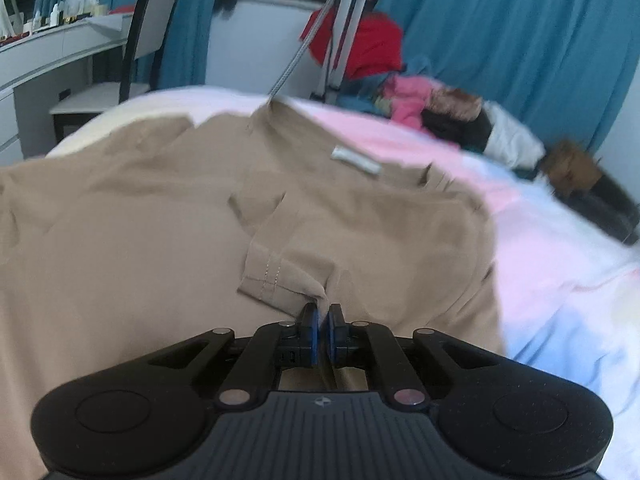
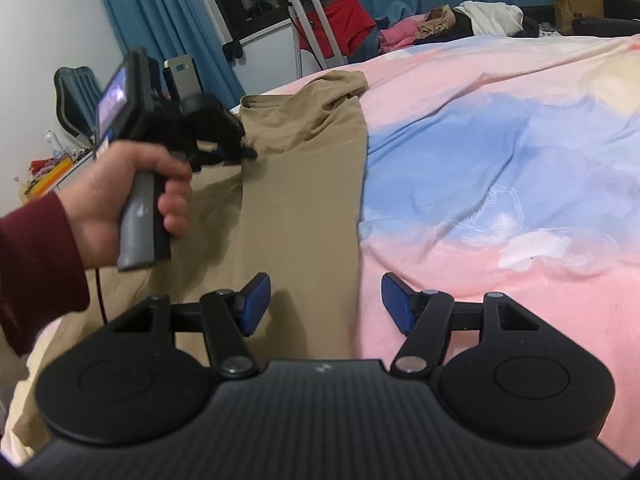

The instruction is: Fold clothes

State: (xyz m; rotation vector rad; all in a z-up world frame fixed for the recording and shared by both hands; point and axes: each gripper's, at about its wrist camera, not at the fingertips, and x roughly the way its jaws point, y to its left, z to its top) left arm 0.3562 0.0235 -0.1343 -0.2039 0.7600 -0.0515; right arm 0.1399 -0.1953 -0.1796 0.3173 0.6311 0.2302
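Observation:
A tan shirt (image 1: 160, 240) lies spread on the bed with a white neck label (image 1: 355, 160) showing. One sleeve is folded in over the body, its stitched hem (image 1: 272, 280) facing me. My left gripper (image 1: 322, 316) is shut on the corner of that sleeve hem, with cloth pinched between the blue pads. The right wrist view shows the same left gripper (image 2: 240, 152) held by a hand (image 2: 132, 192) in a maroon sleeve, resting on the shirt (image 2: 300, 184). My right gripper (image 2: 324, 304) is open and holds nothing. It hovers over the shirt's right edge, one pad above the cloth and one above the bedspread.
The pink and blue bedspread (image 2: 500, 140) stretches away to the right. A pile of mixed clothes (image 2: 440, 24) sits at its far edge, beside a tripod (image 1: 336, 40) and a red garment (image 1: 372, 48). A chair (image 1: 148, 40) and a desk stand at the left, before blue curtains.

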